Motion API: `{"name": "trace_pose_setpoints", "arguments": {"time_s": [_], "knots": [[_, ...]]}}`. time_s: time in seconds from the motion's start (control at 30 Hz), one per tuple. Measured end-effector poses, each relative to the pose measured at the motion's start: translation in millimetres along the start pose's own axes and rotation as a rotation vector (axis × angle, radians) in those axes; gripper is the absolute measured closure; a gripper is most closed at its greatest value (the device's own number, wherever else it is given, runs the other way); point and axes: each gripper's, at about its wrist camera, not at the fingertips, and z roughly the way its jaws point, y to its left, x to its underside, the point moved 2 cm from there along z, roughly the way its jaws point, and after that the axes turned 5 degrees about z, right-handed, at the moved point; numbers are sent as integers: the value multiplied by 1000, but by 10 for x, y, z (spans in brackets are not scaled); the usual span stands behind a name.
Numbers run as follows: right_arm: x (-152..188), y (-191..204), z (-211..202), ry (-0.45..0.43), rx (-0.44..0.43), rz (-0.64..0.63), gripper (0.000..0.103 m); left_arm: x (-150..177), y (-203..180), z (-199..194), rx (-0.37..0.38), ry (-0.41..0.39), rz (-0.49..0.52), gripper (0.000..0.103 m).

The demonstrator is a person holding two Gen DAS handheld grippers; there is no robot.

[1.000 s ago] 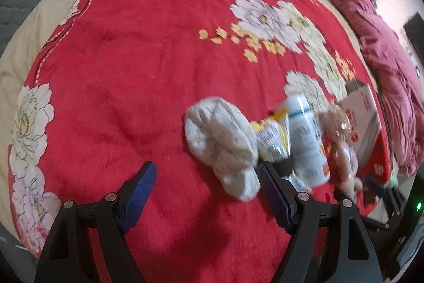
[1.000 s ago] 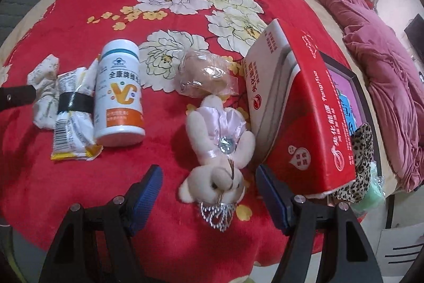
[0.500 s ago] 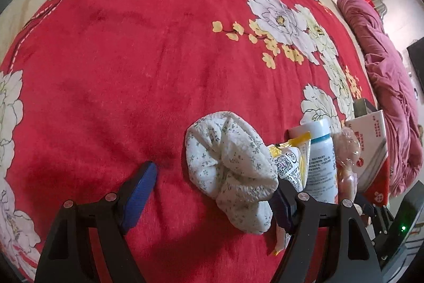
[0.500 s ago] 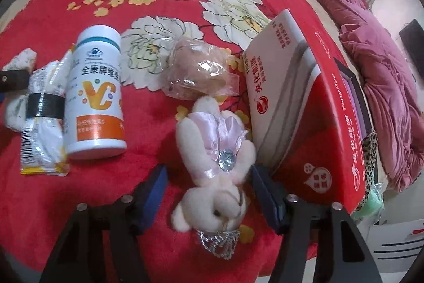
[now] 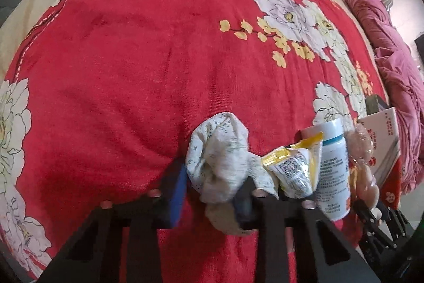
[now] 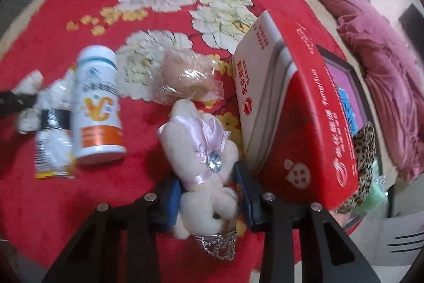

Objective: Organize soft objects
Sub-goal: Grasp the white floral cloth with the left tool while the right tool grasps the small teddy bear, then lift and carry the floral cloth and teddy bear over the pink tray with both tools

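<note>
Covering the whole bed is a red blanket [image 5: 132,70] printed with pale flowers, and everything lies on it. A rumpled pink quilt [image 6: 376,36] runs along its far right edge. Next in size is a red carton [image 6: 299,108], tipped on its side just right of the plush bunny. A white bottle [image 6: 98,102] with an orange band lies flat between the snack packet [image 5: 294,169] and a small toy in a clear wrapper [image 6: 185,76].

Both grippers have just been closing, each with a soft thing between its jaws. The left gripper [image 5: 212,190] pinches a bundled floral cloth [image 5: 220,155] — the blue pads press into both sides and the fabric bulges above them, touching the snack packet on its right. The right gripper [image 6: 209,195] clamps the plush bunny [image 6: 201,155] around its neck and head — pink ruffled dress and a round gem pointing away from the camera, a silvery chain hanging under its head. The bunny's feet almost touch the wrapped toy.
</note>
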Motion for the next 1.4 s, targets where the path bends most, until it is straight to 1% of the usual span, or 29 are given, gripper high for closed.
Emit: {"name": "trace_pose_setpoints", "arguments": {"time_s": [0.03, 0.07, 0.13, 0.17, 0.33, 0.4, 0.53, 0.6, 0.7, 0.77, 0.97, 1.13, 1.4], "knots": [[3, -14, -58, -7, -13, 8, 65, 10, 15, -29, 2, -4, 0, 86], [-2, -37, -124, -15, -33, 19, 65, 24, 33, -64, 5, -7, -3, 89], [-13, -98, -251, -26, -89, 51, 65, 69, 50, -146, 25, -12, -9, 91], [-16, -124, -304, -31, -105, 60, 65, 94, 38, -200, 32, -18, -2, 92], [-41, -218, -501, -82, -120, 69, 65, 181, -100, -531, 54, -71, 48, 93], [-43, -273, -561, -83, -167, 103, 65, 197, -186, -665, 55, -96, 73, 93], [-45, -358, -689, -106, -205, 129, 65, 234, -388, -978, 49, -142, 129, 93], [-50, -409, -780, -127, -202, 138, 65, 241, -507, -1105, 59, -151, 153, 93], [-74, -507, -946, -156, -220, 158, 65, 268, -743, -1325, 73, -190, 209, 93], [-100, -579, -1073, -181, -224, 165, 65, 276, -905, -1430, 83, -204, 242, 93], [-138, -869, -1389, -244, -235, 214, 65, 318, -1424, -1655, 108, -236, 349, 93], [-106, -1181, -1517, -262, -237, 268, 65, 394, -1782, -1792, 134, -256, 416, 93], [4, -1719, -1625, -284, -212, 356, 65, 532, -2303, -1946, 173, -267, 512, 93]]}}
